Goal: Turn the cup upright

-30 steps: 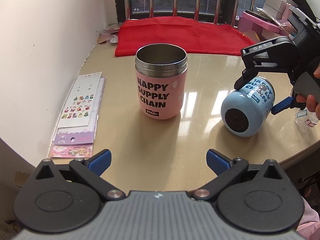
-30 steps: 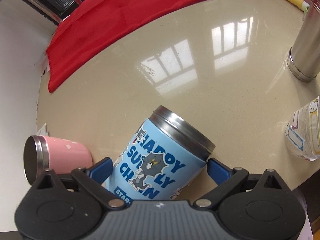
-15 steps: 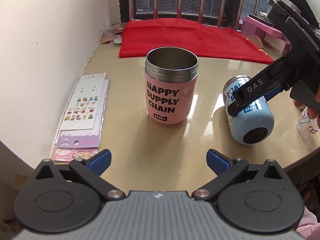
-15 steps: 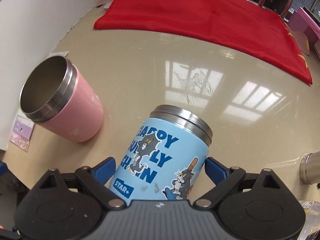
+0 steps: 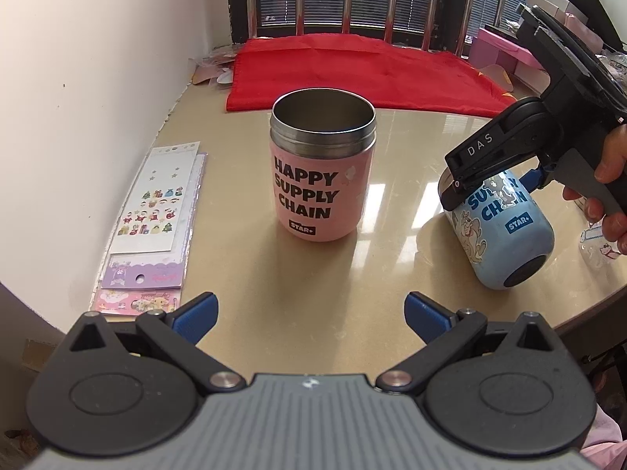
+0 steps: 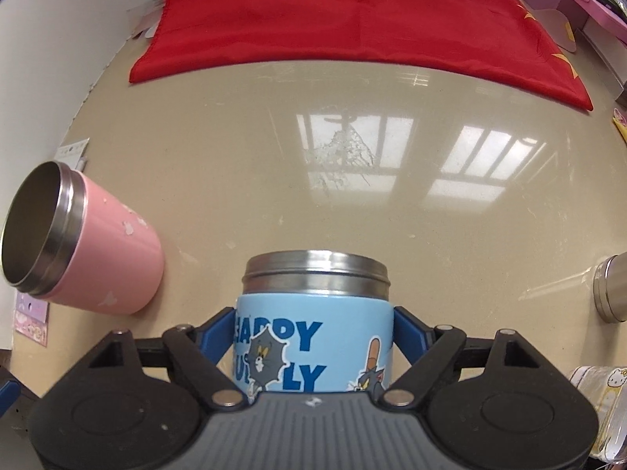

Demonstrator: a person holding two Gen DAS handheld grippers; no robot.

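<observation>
A blue steel cup (image 5: 505, 227) with cartoon prints is tilted at the table's right, base toward me and lifted at an angle. My right gripper (image 6: 313, 331) is shut on this blue cup (image 6: 313, 337), blue pads on both sides; it also shows in the left wrist view (image 5: 493, 180). A pink cup (image 5: 323, 168) reading "HAPPY SUPPLY CHAIN" stands upright at the table's middle and shows in the right wrist view (image 6: 90, 250). My left gripper (image 5: 309, 315) is open and empty, low near the front edge, apart from both cups.
A red cloth (image 5: 360, 70) covers the back of the beige table (image 5: 298, 274). Sticker sheets (image 5: 156, 215) lie by the white wall on the left. A steel container (image 6: 611, 290) and a Hello Kitty packet (image 6: 603, 399) sit at the right.
The right gripper has turned with the blue cup, raising its rim end so the cup is more upright. The left gripper has stayed open and drawn slightly closer to the pink cup.
</observation>
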